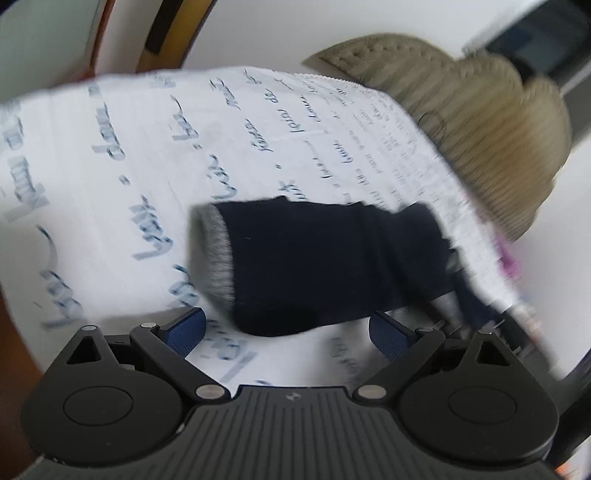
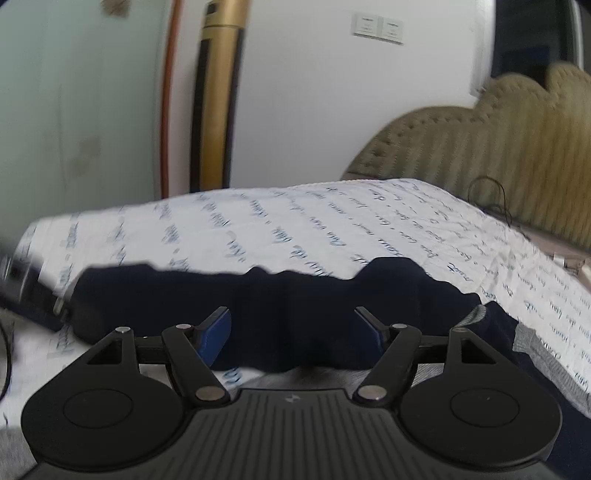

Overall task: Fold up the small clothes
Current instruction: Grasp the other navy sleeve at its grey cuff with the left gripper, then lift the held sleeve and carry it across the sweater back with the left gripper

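1. Left tongs point(image 1: 286, 334): the jaws stand wide apart, released. The blue pads point(image 1: 190, 330) show on both sides. The near edge of the dark garment lies between them, and neither pad presses on it.

2. Right tongs point(image 2: 293, 338): the jaws stand apart, released. The dark cloth lies just ahead of and between the pads, with a visible gap on each side. Nothing is grasped.

3. Task item, navy garment point(image 1: 325, 266): a small piece of dark navy knit, lying on the bed. In the left wrist view it reads as a short, thick, doubled-over bundle with one grey heathered band point(image 1: 218, 254) along its left end. The surface is plain, with no print. The image is motion-blurred, so the garment type cannot be told.

4. Same item in the right wrist view point(image 2: 280, 306): it stretches across the frame as a long low mound with a wavy upper edge. A grey heathered section point(image 2: 546, 362) shows at its right end, and grey cloth also shows directly beneath the tongs.

5. Bed sheet point(image 1: 122, 147): white, printed with blue handwriting-style script. It carries the garment.

6. Headboard point(image 2: 498, 147): olive-tan, ribbed upholstery with a scalloped top, at the far end of the bed.

7. Wall point(image 2: 306, 110): white, with two switch plates point(image 2: 378, 26) and an upright gold and black post point(image 2: 218, 99).
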The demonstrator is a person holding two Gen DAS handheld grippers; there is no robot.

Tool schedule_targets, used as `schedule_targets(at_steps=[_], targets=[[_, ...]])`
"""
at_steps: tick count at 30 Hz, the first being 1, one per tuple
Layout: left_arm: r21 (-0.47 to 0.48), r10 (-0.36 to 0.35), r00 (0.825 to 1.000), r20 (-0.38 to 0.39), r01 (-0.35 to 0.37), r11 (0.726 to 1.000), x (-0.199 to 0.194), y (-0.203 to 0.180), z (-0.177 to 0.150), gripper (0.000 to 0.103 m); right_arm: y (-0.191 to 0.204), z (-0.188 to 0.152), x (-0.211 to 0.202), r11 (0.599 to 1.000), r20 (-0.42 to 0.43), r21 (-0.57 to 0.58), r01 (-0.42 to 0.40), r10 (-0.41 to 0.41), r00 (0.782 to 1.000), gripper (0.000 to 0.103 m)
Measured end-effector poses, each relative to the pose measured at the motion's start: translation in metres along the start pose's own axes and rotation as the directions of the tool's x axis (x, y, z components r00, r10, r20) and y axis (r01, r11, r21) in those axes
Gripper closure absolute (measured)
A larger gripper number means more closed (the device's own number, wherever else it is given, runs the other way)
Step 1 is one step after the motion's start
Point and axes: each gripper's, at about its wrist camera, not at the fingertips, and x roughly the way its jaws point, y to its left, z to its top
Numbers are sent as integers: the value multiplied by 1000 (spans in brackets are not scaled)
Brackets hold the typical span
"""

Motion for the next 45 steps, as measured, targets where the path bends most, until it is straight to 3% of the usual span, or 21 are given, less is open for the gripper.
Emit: schedule_targets(at_steps=[3,5,7,8,14,17,19,21,23,26,28,29,33,35,38,45], targets=[[-95,-93,995,-30,90,991,7,3,3,9,9,-5,-3,1000,-4,-23,-5,5,1000,26],[-184,-172,984,-52,160,970,16,7,4,14,11,-8,-3,1000,-5,-26,6,-6,1000,26],[-267,-229,972,-56,207,941,25,13,4,25,10,-10,-4,999,-8,-21,24,-24,1000,26],[-294,-232,971,-51,208,933,29,15,4,36,9,-11,-4,999,-10,-11,30,-30,999,26],[-320,-123,991,61,136,937,30,24,11,86,-9,-16,-8,996,-16,72,47,-46,999,25],[-275,-15,993,118,47,960,24,19,16,99,-17,-18,-12,992,-16,115,54,-52,999,25],[-230,27,985,170,13,973,17,12,18,99,-22,-20,-15,988,-16,146,55,-53,998,25],[-135,81,964,254,-47,990,6,-3,23,99,-28,-23,-18,984,-16,166,59,-57,998,25],[-45,131,925,356,-123,991,-7,-15,35,100,-32,-25,-21,982,-19,173,75,-73,997,25],[-30,198,854,482,-210,977,-31,-16,53,100,-38,-28,-26,979,-27,178,97,-93,995,25],[-22,257,811,525,-289,957,-37,-14,68,100,-43,-31,-31,976,-28,189,107,-104,994,24],[-29,283,800,529,-316,948,-36,-11,72,99,-46,-33,-32,974,-30,198,111,-107,994,21],[23,377,819,433,-428,903,-1,-7,87,99,-61,-41,-31,959,-60,256,123,-112,992,19],[46,398,818,415,-456,889,8,-11,93,100,-69,-45,-29,948,-93,291,130,-107,990,19],[77,381,807,452,-460,885,7,-30,101,99,-80,-50,-31,932,-112,339,130,-98,989,19],[218,288,788,544,-465,858,22,-129,137,99,-117,-68,-49,849,-93,512,129,-94,991,19]])
